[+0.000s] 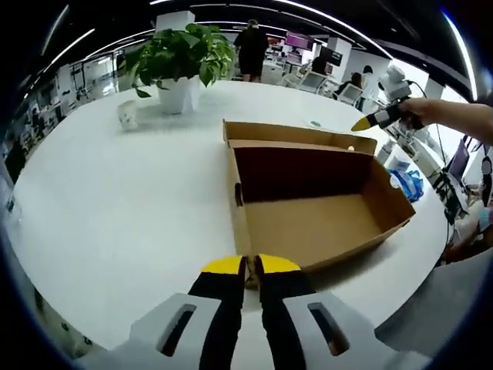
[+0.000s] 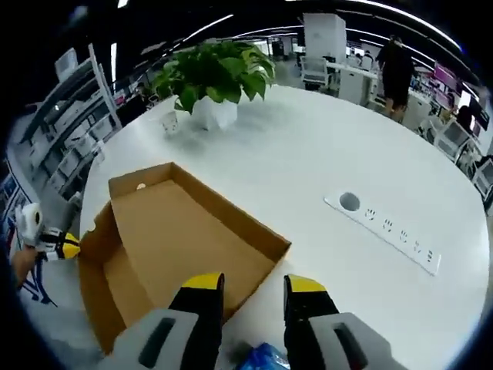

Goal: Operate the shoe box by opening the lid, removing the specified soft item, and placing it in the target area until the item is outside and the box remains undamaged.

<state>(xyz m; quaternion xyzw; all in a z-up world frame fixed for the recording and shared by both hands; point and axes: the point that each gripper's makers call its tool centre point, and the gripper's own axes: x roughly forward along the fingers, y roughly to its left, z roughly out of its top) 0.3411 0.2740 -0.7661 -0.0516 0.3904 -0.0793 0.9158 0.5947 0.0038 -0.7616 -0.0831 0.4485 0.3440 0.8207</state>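
Observation:
The brown cardboard shoe box point(image 1: 308, 220) lies open on the white round table point(image 1: 115, 208), and its inside looks empty. My left gripper point(image 1: 250, 266) is shut on the near corner of the box wall, whose edge sits between the yellow tips. In the right gripper view the box point(image 2: 177, 239) lies left of centre, with the left gripper point(image 2: 58, 245) at its far left corner. My right gripper point(image 2: 254, 284) stands open over the box's right wall, nothing between its jaws. A blue soft item point(image 2: 262, 358) shows just under it and lies on the table right of the box point(image 1: 404, 185).
A potted plant point(image 1: 181, 65) and a small white cup point(image 1: 127, 116) stand at the far side of the table. A white power strip point(image 2: 385, 231) lies to the right of the box. People and desks fill the room behind. The table edge point(image 1: 431, 254) runs close on the right.

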